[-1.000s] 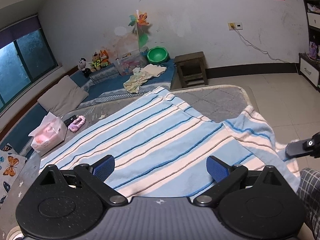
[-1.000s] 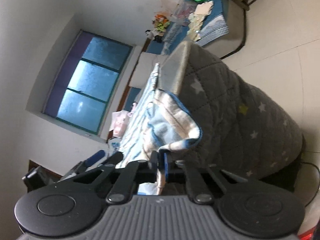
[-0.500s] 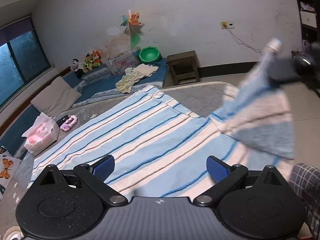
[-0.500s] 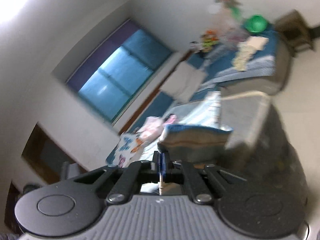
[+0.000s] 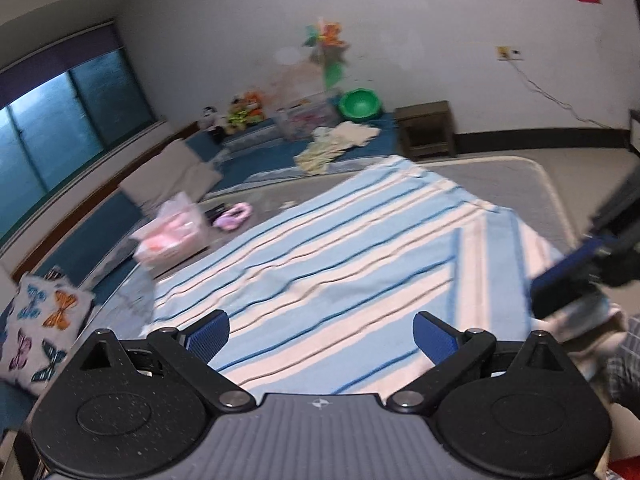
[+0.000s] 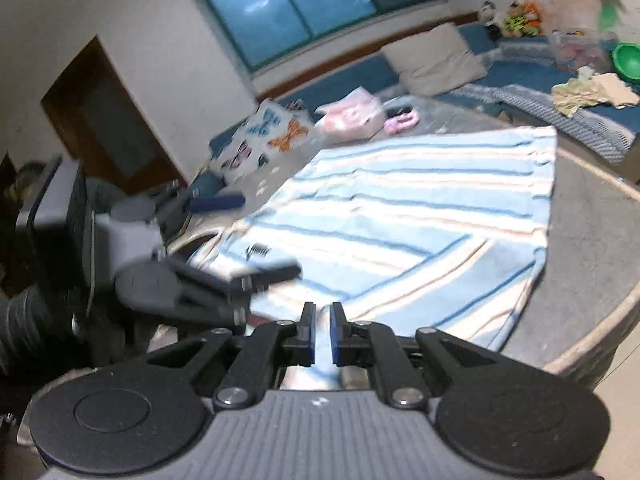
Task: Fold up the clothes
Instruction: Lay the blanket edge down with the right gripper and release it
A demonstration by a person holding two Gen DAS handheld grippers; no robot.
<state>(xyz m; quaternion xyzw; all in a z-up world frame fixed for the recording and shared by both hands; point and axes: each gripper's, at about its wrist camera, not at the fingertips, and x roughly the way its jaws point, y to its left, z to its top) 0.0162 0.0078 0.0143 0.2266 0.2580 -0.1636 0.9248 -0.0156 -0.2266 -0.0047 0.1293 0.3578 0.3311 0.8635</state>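
A blue and white striped cloth (image 5: 360, 264) lies spread on the grey quilted bed (image 5: 500, 176), with its right corner folded over onto itself. My left gripper (image 5: 320, 334) is open and empty above the cloth's near edge. My right gripper (image 6: 323, 336) is shut on a corner of the striped cloth (image 6: 400, 232) and holds it low over the near edge. The right gripper also shows at the right edge of the left wrist view (image 5: 580, 280). The left gripper shows at the left of the right wrist view (image 6: 224, 240).
A pink tissue pack (image 5: 172, 236) and a small pink object (image 5: 232, 216) lie on the bed's far left. A butterfly pillow (image 5: 36, 336) sits at the left edge. A wooden stool (image 5: 426, 130), a green basin (image 5: 360, 104) and loose clothes (image 5: 332, 148) stand beyond the bed.
My right gripper has swung the lifted corner over and down toward the near left, folding it onto the cloth. The left gripper has shifted a little and stays open.
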